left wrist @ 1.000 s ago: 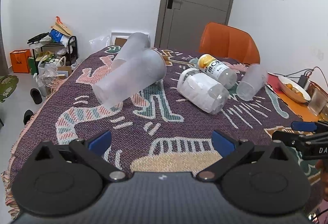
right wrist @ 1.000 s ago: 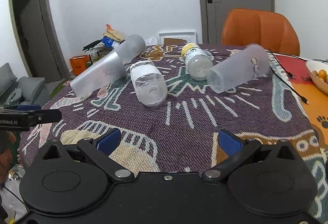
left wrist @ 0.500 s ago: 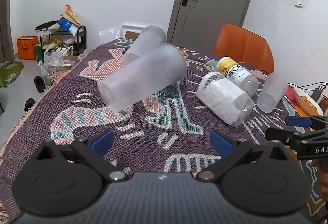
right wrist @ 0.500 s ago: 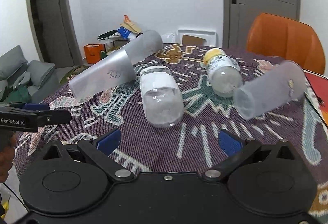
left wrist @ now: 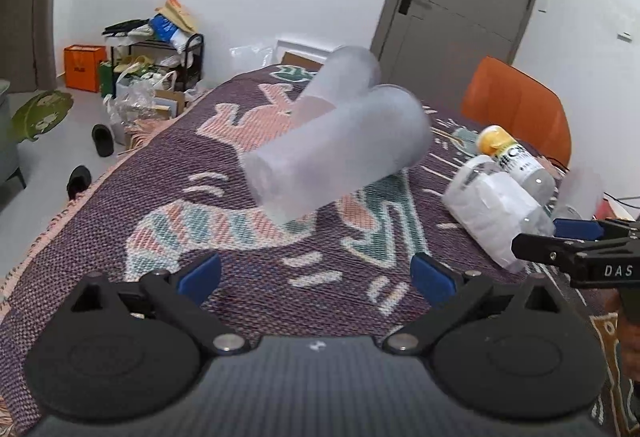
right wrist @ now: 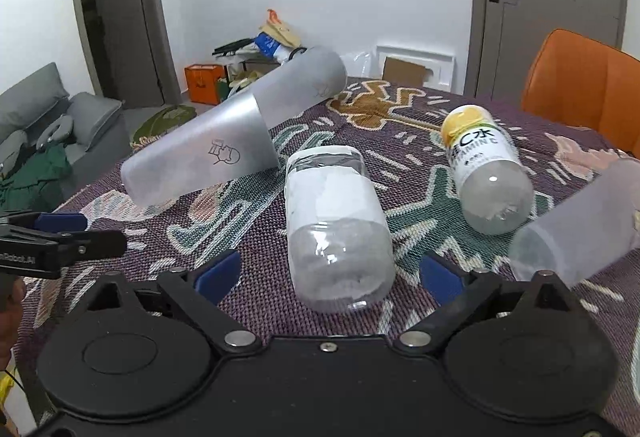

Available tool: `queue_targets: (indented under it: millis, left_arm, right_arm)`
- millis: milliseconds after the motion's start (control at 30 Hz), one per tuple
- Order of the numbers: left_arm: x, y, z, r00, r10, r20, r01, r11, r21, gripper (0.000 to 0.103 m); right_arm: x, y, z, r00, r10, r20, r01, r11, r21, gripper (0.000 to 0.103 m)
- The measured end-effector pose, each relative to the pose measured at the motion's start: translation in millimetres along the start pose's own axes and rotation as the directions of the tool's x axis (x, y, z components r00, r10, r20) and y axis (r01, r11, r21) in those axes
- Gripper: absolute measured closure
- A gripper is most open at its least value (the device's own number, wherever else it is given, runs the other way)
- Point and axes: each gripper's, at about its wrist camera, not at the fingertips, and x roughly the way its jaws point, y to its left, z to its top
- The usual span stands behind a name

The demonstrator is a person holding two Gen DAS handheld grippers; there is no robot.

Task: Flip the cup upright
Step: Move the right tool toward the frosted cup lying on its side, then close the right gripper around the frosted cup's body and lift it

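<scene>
Two frosted cups lie on their sides, one leaning on the other, on the patterned cloth; the near one (left wrist: 336, 153) has its base toward me and also shows in the right wrist view (right wrist: 208, 157). A third frosted cup (right wrist: 580, 225) lies at the right. My left gripper (left wrist: 316, 273) is open and empty, short of the near cup. My right gripper (right wrist: 330, 273) is open, its fingers on either side of the base of a lying clear jar (right wrist: 336, 229), not closed on it. Each gripper shows in the other's view, the right one at the right edge (left wrist: 572, 237) and the left one at the left edge (right wrist: 60, 233).
A yellow-capped bottle (right wrist: 484, 165) lies beside the jar. An orange chair (left wrist: 516, 105) stands behind the table. The table's left edge (left wrist: 80, 197) drops to a floor with shoes and bags. A grey sofa (right wrist: 36, 125) stands at far left.
Both grippers have moved forward over the table. The stacked cups loom larger in the left view; the jar now sits between the right gripper's fingers. Jaws stay open.
</scene>
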Motion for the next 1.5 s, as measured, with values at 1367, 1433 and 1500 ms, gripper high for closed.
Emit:
queue_targets:
  millis: [1367,1433,1500]
  left_arm:
    - [-45,-7,-23,0.997,-0.076,-0.005,0.076,0.996,0.037,0.002]
    - [-48,-6,-26,0.997,-0.071,-0.009,0.072,0.997,0.034,0.001]
    - [-51,-5,-28,0.998,-0.068,-0.013,0.069,0.997,0.032,0.001]
  right_arm:
    - [-60,27,-45,0.998,0.036,0.054,-0.042,0.993,0.112,0.043]
    - [-65,31,-49,0.998,0.035,0.053,-0.041,0.993,0.115,0.043]
    - [-68,33,-53,0.998,0.039,0.052,-0.044,0.992,0.116,0.043]
